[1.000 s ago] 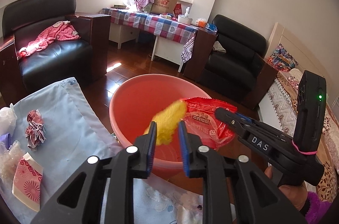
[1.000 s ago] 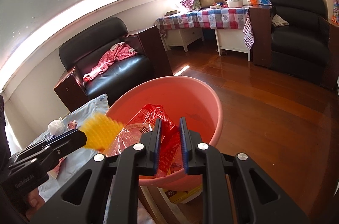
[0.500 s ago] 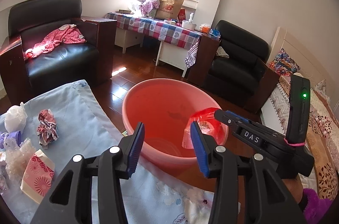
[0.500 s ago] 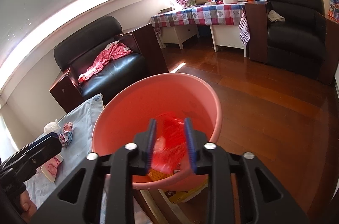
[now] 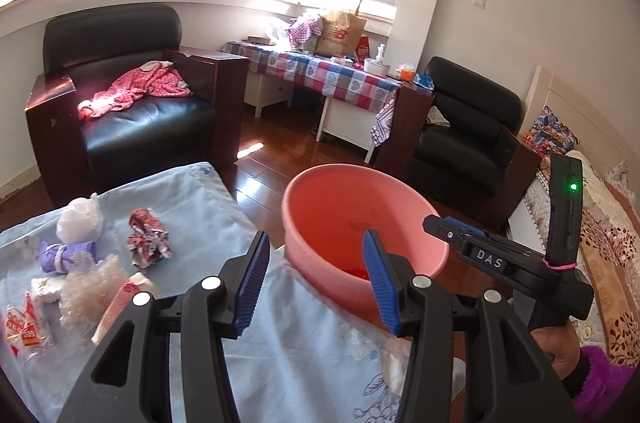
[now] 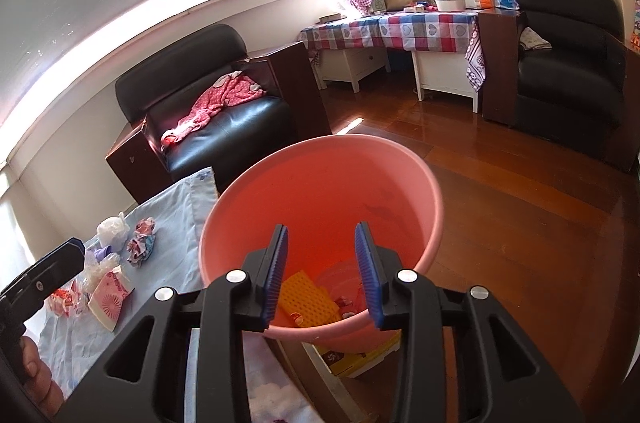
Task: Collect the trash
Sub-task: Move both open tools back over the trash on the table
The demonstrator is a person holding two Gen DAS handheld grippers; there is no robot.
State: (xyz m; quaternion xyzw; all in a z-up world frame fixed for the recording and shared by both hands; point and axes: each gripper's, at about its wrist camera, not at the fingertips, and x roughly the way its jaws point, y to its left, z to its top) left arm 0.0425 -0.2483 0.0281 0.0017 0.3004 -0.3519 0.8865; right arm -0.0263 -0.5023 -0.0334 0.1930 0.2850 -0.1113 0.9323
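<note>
Hovering left gripper [image 5: 316,279] | right gripper [image 6: 322,273] over basin [image 6: 424,183] | both empty, parted

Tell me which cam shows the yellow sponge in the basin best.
The right wrist view. It looks down into the pink basin, so the yellow sponge lies in plain sight on the bottom beside a red wrapper. The left wrist view sees the basin from lower: its near wall hides the sponge, and only a red patch shows inside.

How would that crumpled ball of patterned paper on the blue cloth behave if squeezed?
The paper ball looks loosely crumpled, so it would probably squash and feel very light. Its ragged folds suggest it grips easily and would not roll far on the soft blue cloth.
</note>
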